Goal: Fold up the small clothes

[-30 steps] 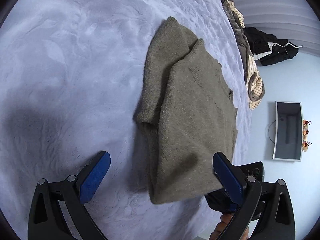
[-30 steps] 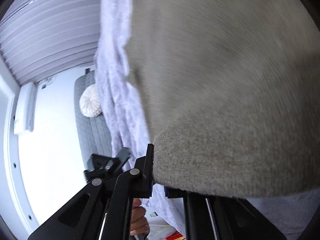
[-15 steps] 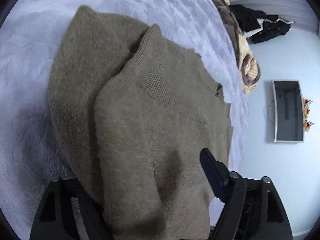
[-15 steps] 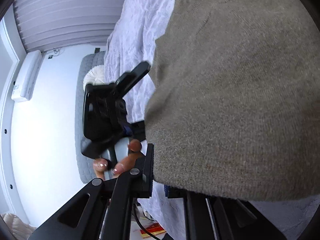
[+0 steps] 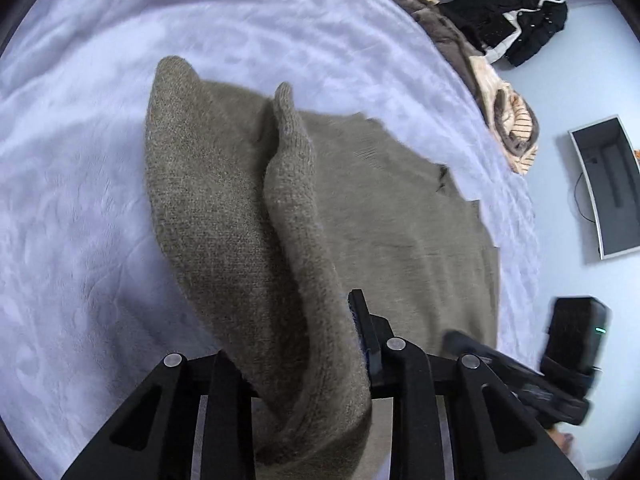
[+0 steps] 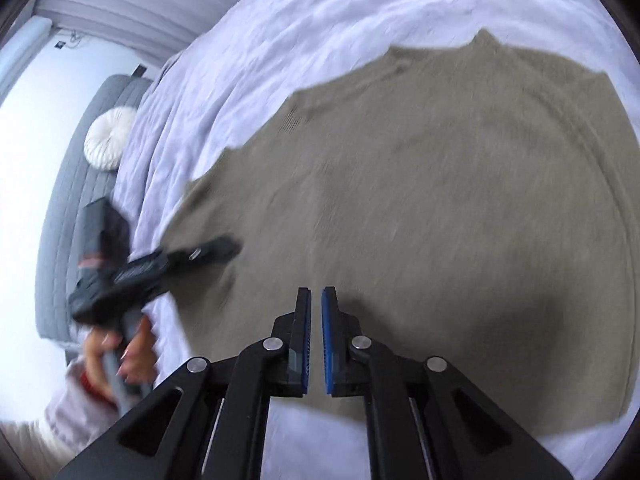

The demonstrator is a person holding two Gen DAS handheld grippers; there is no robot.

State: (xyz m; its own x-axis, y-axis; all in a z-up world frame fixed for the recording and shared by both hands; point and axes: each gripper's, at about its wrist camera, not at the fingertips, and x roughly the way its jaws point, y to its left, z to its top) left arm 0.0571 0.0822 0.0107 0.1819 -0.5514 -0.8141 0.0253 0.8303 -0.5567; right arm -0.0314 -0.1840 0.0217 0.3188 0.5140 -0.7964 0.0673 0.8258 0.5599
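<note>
An olive-grey knit sweater lies on a pale lilac bedspread. My left gripper is shut on a fold of the sweater, which rises as a ridge from its fingers. The same sweater fills the right wrist view, lying flat. My right gripper hovers over its near part with the jaws nearly together and nothing between them. The left gripper shows blurred at the sweater's left edge in the right wrist view.
A pile of brown and striped clothes and a black jacket lie at the bed's far right edge. A wall screen is to the right. A grey couch with a round white cushion stands beyond the bed.
My left gripper has closed on a fold of the sweater and lifted it. My right gripper has let go of the sweater's hem and drawn back above it.
</note>
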